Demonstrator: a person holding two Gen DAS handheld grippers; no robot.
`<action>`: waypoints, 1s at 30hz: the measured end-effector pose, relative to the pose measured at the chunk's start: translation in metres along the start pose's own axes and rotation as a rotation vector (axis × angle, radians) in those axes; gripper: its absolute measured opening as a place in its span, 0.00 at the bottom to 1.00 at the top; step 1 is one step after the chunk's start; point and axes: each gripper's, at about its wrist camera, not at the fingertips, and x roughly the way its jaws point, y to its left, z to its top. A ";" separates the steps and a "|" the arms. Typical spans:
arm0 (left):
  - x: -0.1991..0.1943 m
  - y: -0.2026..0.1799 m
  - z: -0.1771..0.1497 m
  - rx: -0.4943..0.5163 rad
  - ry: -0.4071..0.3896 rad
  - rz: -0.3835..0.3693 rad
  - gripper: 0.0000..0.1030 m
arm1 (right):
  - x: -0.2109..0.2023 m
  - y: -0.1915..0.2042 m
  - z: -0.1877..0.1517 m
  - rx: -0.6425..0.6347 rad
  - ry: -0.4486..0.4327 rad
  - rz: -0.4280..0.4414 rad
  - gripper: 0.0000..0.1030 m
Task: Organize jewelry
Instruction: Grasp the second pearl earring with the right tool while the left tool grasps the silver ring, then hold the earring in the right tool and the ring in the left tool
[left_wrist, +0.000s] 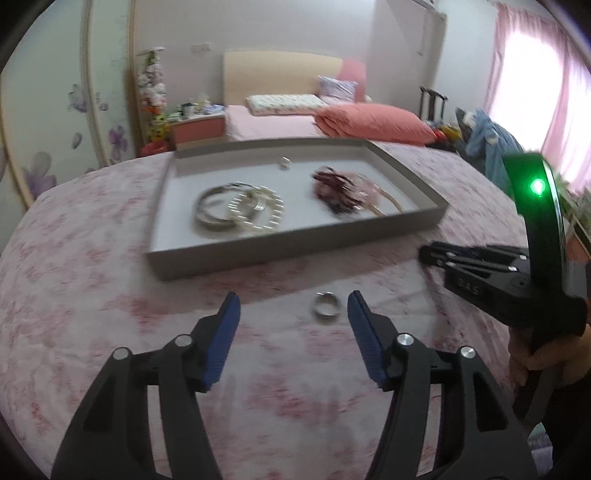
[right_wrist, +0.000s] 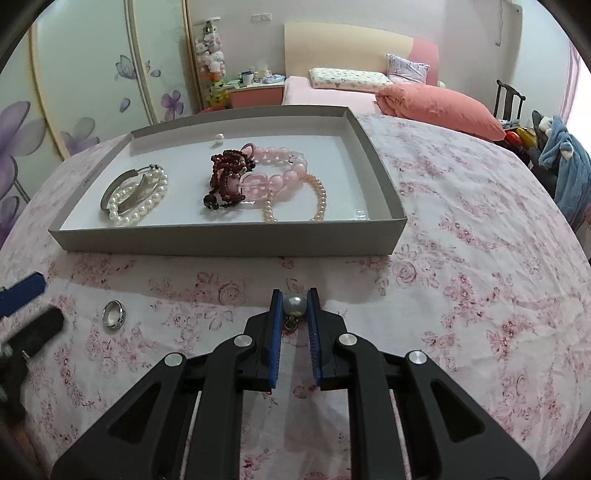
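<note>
A white cloth printed with pink roses (right_wrist: 461, 229) covers the bench in the foreground. Behind it stands a bed with a pale cream headboard (right_wrist: 347, 46) and a pink sheet (right_wrist: 332, 94). On the bed lie a flat white patterned pillow (right_wrist: 349, 78), a lilac patterned cushion (right_wrist: 406, 69) and a folded coral-pink quilt (right_wrist: 439, 107). Left of the bed is a coral-fronted bedside cabinet (right_wrist: 255, 95) crowded with small items, with a tall clear column of plush toys (right_wrist: 211, 59) beside it. Pale wardrobe doors painted with purple flowers (right_wrist: 92, 92) fill the left side. On the right a dark wooden chair (right_wrist: 509, 98) stands near a blue fleece garment (right_wrist: 565, 162), and pink curtains (left_wrist: 554, 92) hang at a bright window.
</note>
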 end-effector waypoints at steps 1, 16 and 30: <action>0.005 -0.006 0.001 0.013 0.012 0.002 0.58 | 0.001 -0.002 0.000 0.006 0.000 0.008 0.14; 0.044 -0.012 0.007 0.023 0.107 0.085 0.22 | -0.001 -0.006 0.001 0.016 0.002 0.024 0.14; 0.025 0.041 -0.005 -0.029 0.106 0.100 0.35 | -0.004 0.026 -0.003 -0.053 0.009 0.107 0.14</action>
